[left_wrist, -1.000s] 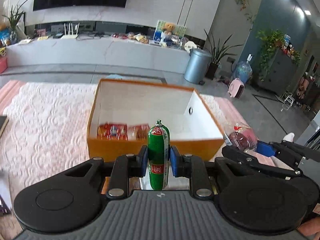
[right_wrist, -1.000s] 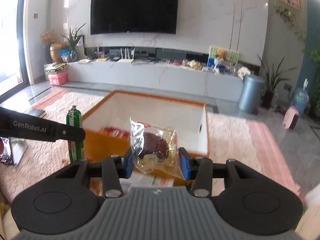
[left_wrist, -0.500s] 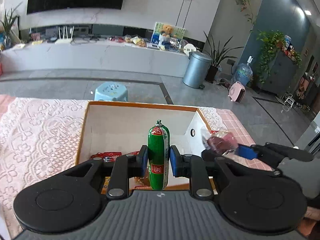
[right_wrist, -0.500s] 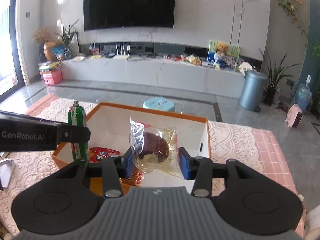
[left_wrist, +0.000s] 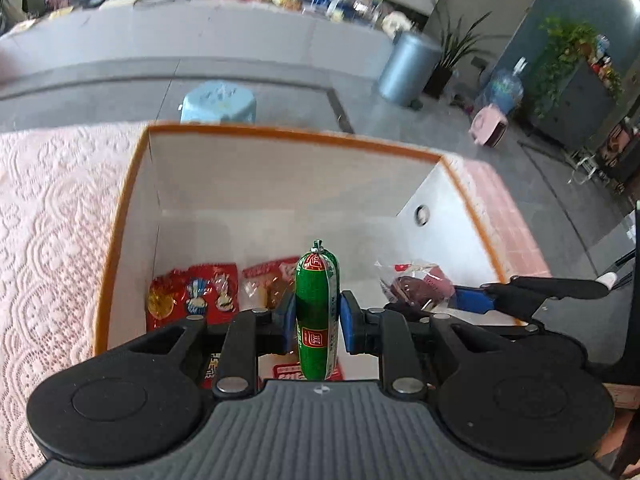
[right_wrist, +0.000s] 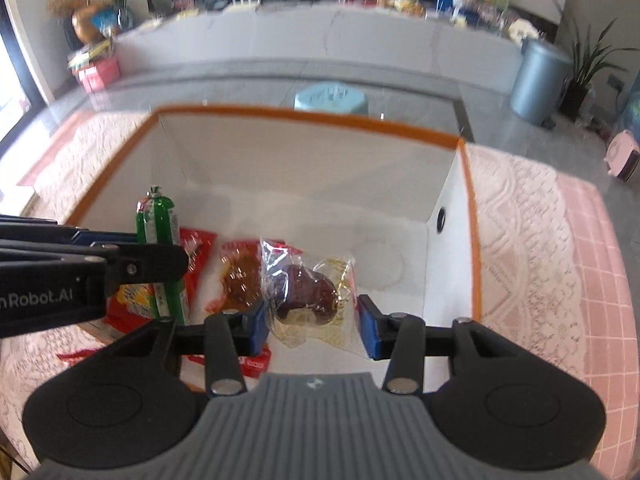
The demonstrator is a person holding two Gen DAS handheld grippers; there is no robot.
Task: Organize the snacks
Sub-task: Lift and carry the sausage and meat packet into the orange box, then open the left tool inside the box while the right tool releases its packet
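Green sausage (left_wrist: 317, 312) upright, clear-wrapped dark snack (right_wrist: 310, 292), red packets (left_wrist: 192, 292) in orange-rimmed box (left_wrist: 280, 134)

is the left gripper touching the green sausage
Touching. The left wrist view shows the left gripper with both blue pads pressed flat against the sides of the upright green sausage, no gap.

Pale blue stool (left_wrist: 218, 102), grey bin (right_wrist: 538, 80) and pink lace tablecloth (left_wrist: 48, 216).

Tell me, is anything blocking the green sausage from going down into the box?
Nothing visible blocks it. The left gripper holds the green sausage over the open box. Red snack packets lie on the floor below, but bare white floor shows beside them.
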